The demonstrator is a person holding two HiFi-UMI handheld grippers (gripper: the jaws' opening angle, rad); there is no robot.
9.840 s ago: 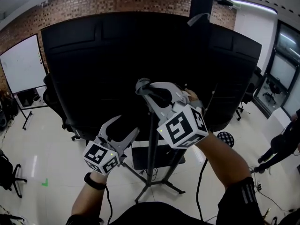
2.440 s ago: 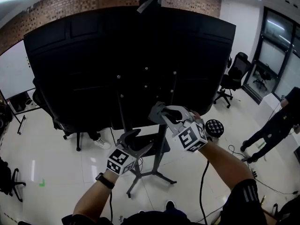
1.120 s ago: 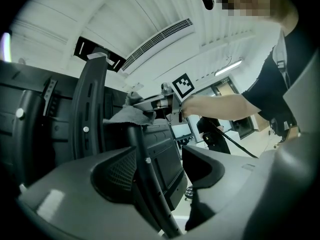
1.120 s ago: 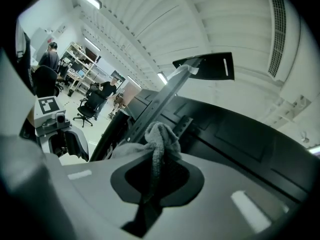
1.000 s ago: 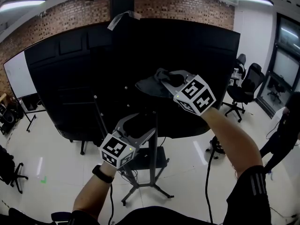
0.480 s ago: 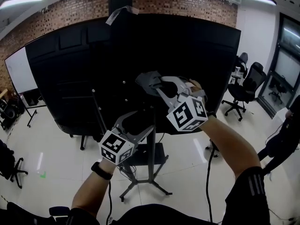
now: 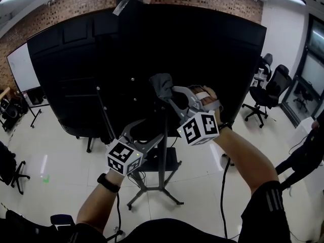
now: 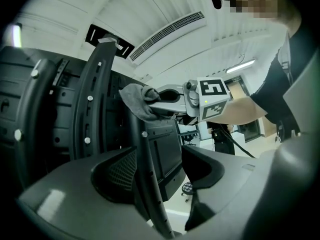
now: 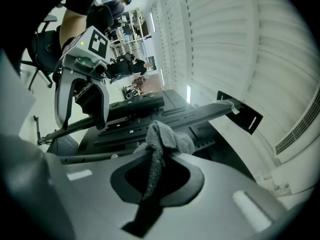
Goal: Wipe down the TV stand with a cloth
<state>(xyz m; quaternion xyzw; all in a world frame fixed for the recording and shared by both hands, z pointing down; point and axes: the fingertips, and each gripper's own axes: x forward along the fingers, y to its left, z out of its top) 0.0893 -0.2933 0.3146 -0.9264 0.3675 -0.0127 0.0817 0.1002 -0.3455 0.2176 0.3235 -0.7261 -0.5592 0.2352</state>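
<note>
Brick walls (image 7: 76,6) and pale floor (image 7: 55,151) surround the black TV (image 7: 152,49), seen from behind. At the top of the TV stand post (image 7: 162,171), your right claw (image 7: 167,92) pinches the grey cloth (image 7: 161,83); your left claw (image 7: 147,131) gapes around the post lower down. Wiping seems underway: next, drag downward firmly.

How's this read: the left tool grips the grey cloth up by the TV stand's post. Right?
No, the right tool grips the grey cloth up by the TV stand's post. The right gripper view shows it pinched between those jaws; the left tool is open around the post.
</note>
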